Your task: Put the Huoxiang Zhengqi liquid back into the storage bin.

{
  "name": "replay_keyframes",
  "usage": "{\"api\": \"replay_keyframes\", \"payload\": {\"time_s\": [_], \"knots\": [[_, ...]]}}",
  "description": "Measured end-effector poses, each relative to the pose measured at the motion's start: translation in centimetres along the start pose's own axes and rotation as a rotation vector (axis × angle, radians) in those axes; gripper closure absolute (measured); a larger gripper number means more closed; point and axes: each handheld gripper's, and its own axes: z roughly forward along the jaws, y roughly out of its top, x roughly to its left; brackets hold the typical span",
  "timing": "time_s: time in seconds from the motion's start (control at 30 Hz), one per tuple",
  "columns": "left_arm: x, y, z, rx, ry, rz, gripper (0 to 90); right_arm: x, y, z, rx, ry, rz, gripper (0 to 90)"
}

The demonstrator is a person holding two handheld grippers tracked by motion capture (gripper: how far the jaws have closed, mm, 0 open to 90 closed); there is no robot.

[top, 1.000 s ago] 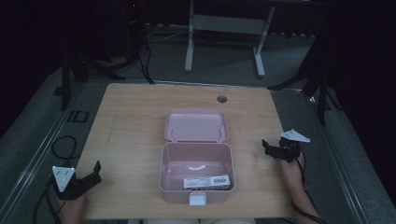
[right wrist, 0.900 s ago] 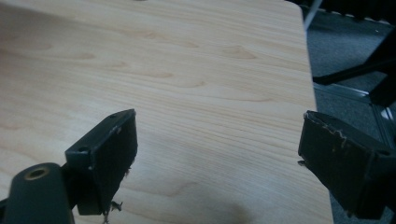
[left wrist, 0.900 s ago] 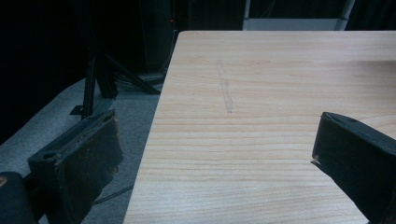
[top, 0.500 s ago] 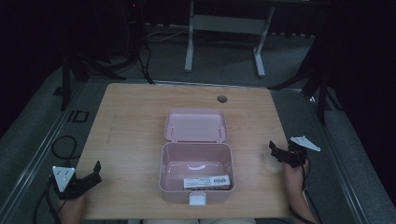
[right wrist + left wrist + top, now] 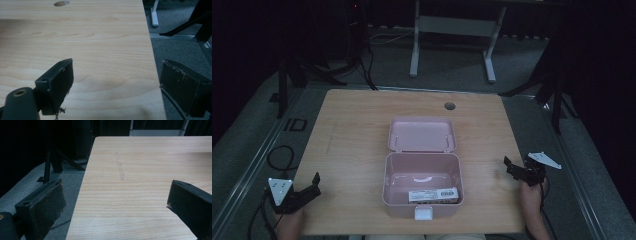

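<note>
A pink plastic box (image 5: 422, 180) sits open in the middle of the wooden table (image 5: 352, 130), its lid (image 5: 422, 135) lying flat behind it. Inside, near the front wall, lies a flat item with a white label (image 5: 433, 194). My left gripper (image 5: 309, 187) rests at the table's front left corner, open, with nothing between its jaws; its view (image 5: 115, 205) shows bare wood and the table's left edge. My right gripper (image 5: 514, 170) hovers at the table's right edge, open and empty; its own view (image 5: 116, 85) has one jaw over wood and one past the edge.
A round cable hole (image 5: 449, 106) sits near the table's far edge. Dark stands (image 5: 292, 75) and cables (image 5: 277, 155) crowd the grey floor to the left; a white desk frame (image 5: 452, 30) stands behind. A faint scuff (image 5: 120, 167) marks the wood ahead of the left gripper.
My right gripper has drawn back to the right and slightly toward the person, away from the box. The left gripper has stayed put.
</note>
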Motion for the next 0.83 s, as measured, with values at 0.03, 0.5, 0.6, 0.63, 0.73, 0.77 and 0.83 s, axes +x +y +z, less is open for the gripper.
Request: {"api": "replay_keyframes", "payload": {"time_s": [0.03, 0.5, 0.6, 0.63, 0.73, 0.77, 0.83], "knots": [[0.0, 0.0, 0.0, -0.001, 0.0, 0.001, 1.7, 0.0, 0.0, 0.0, 0.0, 0.0, 0.0, 11.7], [0.0, -0.1, -0.1, -0.013, 0.003, -0.005, 1.7, -1.5, -0.4, -0.7, -0.003, 0.026, 0.076, 11.7], [0.0, -0.1, -0.1, -0.012, 0.005, -0.007, 1.7, -1.4, -0.4, -0.7, -0.003, 0.019, 0.058, 11.7], [0.0, -0.1, -0.1, -0.012, 0.004, -0.008, 1.7, -1.3, -0.3, -0.6, -0.002, 0.027, 0.056, 11.7], [0.0, -0.1, -0.1, -0.013, 0.005, -0.007, 1.7, -1.2, -0.3, -0.6, 0.005, 0.032, 0.044, 11.7], [0.0, -0.1, -0.1, -0.013, 0.005, -0.004, 1.7, -1.2, -0.3, -0.6, 0.008, 0.031, 0.043, 11.7], [0.0, -0.1, -0.1, -0.013, 0.006, -0.005, 1.6, -1.2, -0.3, -0.5, 0.01, 0.033, 0.048, 11.7]]}}
